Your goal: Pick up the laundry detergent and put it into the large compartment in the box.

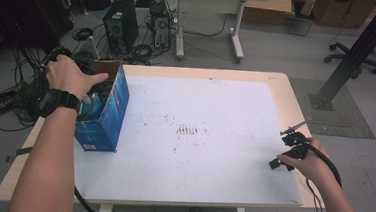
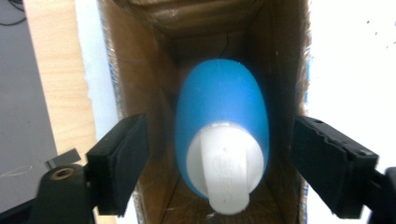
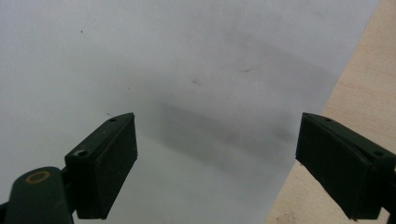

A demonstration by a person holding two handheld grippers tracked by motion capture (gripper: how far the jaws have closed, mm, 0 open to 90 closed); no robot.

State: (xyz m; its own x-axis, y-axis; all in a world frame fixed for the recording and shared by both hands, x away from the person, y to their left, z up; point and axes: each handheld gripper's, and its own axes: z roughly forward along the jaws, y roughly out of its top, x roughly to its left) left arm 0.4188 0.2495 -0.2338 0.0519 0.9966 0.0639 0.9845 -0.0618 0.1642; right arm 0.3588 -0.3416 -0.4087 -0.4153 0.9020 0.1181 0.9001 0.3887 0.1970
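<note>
Left tongs (image 2: 219, 163) w/ jaws apart, over the open top of the blue box (image 1: 106, 111); pads clear of the blue bottle (image 2: 222, 128), which stands inside the box, white cap up. Box stands upright at the left edge of the counter (image 1: 277, 87). Right tongs (image 3: 217, 163) wide, nothing between, low over the white sheet (image 1: 199, 137) nr its right edge.

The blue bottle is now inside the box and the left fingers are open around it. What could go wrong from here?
1. The left gripper hangs inside the narrow box; lifting out, a finger could catch a cardboard wall and tip or drag it.
2. The blue bottle has its white cap between the open fingers; a crooked exit might snag it.
</note>
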